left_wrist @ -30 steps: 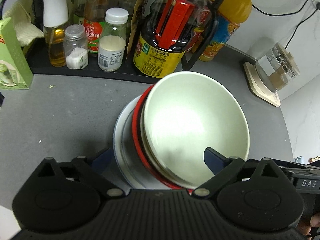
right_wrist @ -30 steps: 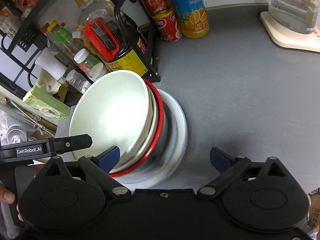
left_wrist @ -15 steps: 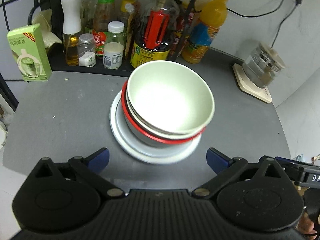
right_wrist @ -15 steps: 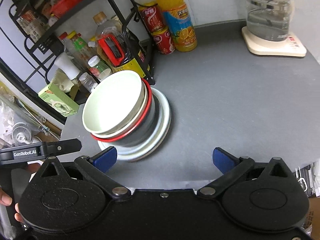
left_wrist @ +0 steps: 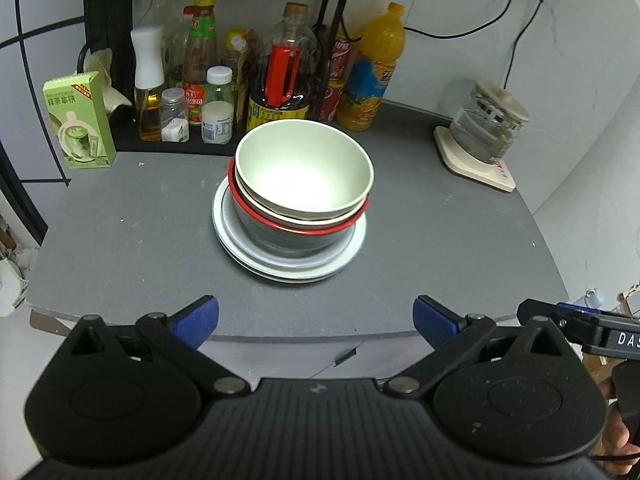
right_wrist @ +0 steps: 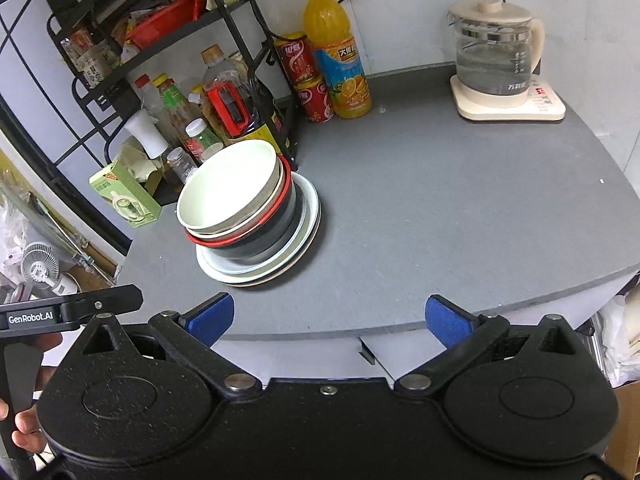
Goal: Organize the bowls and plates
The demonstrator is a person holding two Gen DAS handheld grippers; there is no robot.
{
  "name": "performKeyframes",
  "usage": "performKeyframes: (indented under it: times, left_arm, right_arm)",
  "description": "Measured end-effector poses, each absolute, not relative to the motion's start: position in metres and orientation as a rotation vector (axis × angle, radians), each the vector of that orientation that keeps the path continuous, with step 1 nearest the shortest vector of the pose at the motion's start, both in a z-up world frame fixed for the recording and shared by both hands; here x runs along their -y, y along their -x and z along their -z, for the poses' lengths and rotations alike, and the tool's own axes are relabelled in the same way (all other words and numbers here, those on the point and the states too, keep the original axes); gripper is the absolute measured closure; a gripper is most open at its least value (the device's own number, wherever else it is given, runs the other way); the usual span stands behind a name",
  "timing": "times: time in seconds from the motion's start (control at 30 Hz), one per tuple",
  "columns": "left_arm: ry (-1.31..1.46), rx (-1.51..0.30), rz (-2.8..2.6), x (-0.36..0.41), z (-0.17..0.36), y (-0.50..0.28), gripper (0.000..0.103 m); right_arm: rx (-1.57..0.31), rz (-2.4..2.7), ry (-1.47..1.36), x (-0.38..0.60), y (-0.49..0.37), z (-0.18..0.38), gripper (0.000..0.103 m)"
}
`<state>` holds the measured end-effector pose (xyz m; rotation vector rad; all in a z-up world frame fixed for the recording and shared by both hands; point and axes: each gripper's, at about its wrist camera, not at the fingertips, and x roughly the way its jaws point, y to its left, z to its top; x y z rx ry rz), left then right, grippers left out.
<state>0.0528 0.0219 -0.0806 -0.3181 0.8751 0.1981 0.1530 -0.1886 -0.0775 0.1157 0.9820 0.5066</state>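
Grey countertop point(left_wrist: 120, 248): nested bowls point(left_wrist: 304, 176) on stacked plates point(left_wrist: 248, 256), well ahead of left gripper point(left_wrist: 316, 316) and right gripper point(right_wrist: 328, 316) fingers; both spread wide, empty.

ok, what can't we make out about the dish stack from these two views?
- Plate count: both views, only stacked rims show under the black bowl.
- Insides of the lower bowls: covered by the top white bowl.
- Stack's far side, right wrist view: hidden behind the bowls.
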Motion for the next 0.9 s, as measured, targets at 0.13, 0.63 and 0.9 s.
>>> performKeyframes:
  times: [0.13,0.63,0.9]
  left_arm:
    - [0.296,-0.86,-0.193,-0.014,0.077,-0.038,0.001]
    - [0.228,-0.796,-0.148,0.01,0.058,-0.003,0.001]
    - [0.212,-0.795,-0.127,0.017,0.059,0.008,0.001]
  right_arm:
    - [-0.948,-0.496,-0.098,0.193,-0.139,0.072,0.0]
    - [-0.864,-0.44,-0.057,0.214,-0.094,0.046,0.0]
    - [-0.856,-0.402,-0.058,0.221,-0.073,0.042,0.0]
